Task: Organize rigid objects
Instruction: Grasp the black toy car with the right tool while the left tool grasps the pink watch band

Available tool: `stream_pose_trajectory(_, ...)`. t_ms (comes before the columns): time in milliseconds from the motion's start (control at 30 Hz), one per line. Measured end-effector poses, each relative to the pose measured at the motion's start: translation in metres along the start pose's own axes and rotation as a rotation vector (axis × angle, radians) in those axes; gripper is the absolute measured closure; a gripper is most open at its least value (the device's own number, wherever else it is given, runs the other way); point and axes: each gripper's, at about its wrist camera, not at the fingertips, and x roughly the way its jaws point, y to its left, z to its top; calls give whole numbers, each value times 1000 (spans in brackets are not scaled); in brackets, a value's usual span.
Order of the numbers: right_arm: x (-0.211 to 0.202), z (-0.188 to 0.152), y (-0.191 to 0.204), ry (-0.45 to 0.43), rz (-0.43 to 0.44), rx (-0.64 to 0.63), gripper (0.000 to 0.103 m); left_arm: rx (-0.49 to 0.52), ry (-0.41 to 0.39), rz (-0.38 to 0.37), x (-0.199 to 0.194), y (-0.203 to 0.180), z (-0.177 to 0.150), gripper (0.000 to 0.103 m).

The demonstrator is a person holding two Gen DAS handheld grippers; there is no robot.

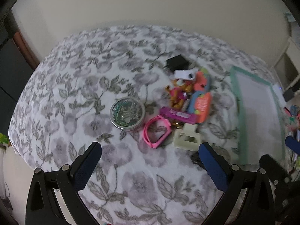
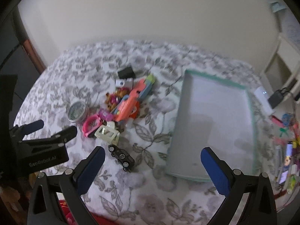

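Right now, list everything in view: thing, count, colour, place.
Tray: one, green-rimmed, empty, right side of bed.
Round tin: one, silver, left of the pile.
Pink bracelet: one, beside the tin.
Cream clip: one, near edge of pile.
Toy car: one, black, nearest the right gripper.
Purple case: one, mid-pile.
Orange toy: one, orange and blue, across the pile.
Black box: one, far end.
Bedspread: one, grey floral.
Left gripper: blue pads, open.
Right gripper: blue pads, open.
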Motion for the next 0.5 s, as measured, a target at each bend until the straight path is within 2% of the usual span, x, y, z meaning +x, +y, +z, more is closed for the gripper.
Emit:
stream_pose_trajectory(167,45,5,11,106,29,-14,3,-43,64,-17,33,9,5,0)
stream_pose_trajectory(400,85,1,25,220,82,-49,5,-112,127,-17,73,26,10,1)
stream_pose_trajectory(500,100,-4,29,261,88,-65,6,-115,142,-5,85,28,11,9)
